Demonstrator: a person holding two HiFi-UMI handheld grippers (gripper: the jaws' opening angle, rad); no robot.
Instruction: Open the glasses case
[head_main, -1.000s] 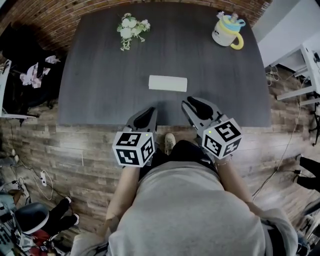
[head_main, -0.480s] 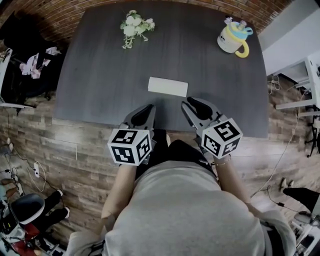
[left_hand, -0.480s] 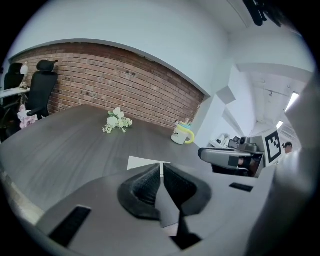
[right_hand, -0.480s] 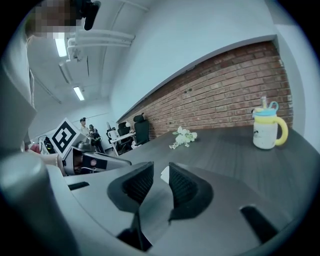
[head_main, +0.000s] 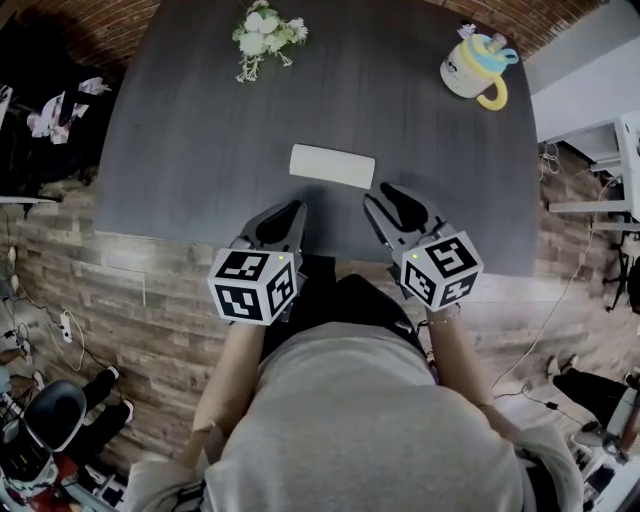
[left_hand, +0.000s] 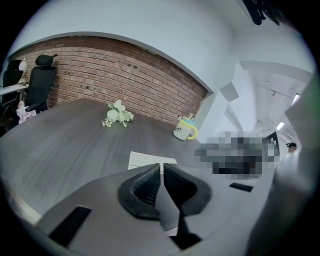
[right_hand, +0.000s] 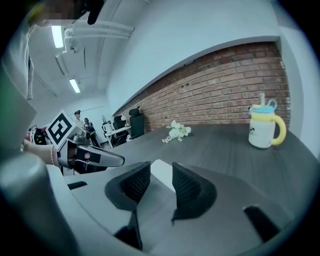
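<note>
The white, closed glasses case (head_main: 332, 165) lies flat on the dark table (head_main: 200, 150), near its front edge. My left gripper (head_main: 296, 206) hovers over that edge, just short of the case's left half, and its jaws are shut with nothing in them. In the left gripper view the case (left_hand: 145, 159) shows just past the gripper (left_hand: 161, 165). My right gripper (head_main: 386, 194) is by the case's right end. Its jaws have just been opening and stand open with nothing between them. In the right gripper view the case (right_hand: 163, 179) lies beyond that gap (right_hand: 161, 166).
A small bunch of white flowers (head_main: 265, 30) lies at the table's far left. A yellow and white cup with a handle (head_main: 475, 65) stands at the far right. Wood flooring, cables and an office chair (left_hand: 37, 85) surround the table.
Both grippers have edged forward over the table's front edge, closer to the case. The gap between the right jaws looks wider. The case has not moved.
</note>
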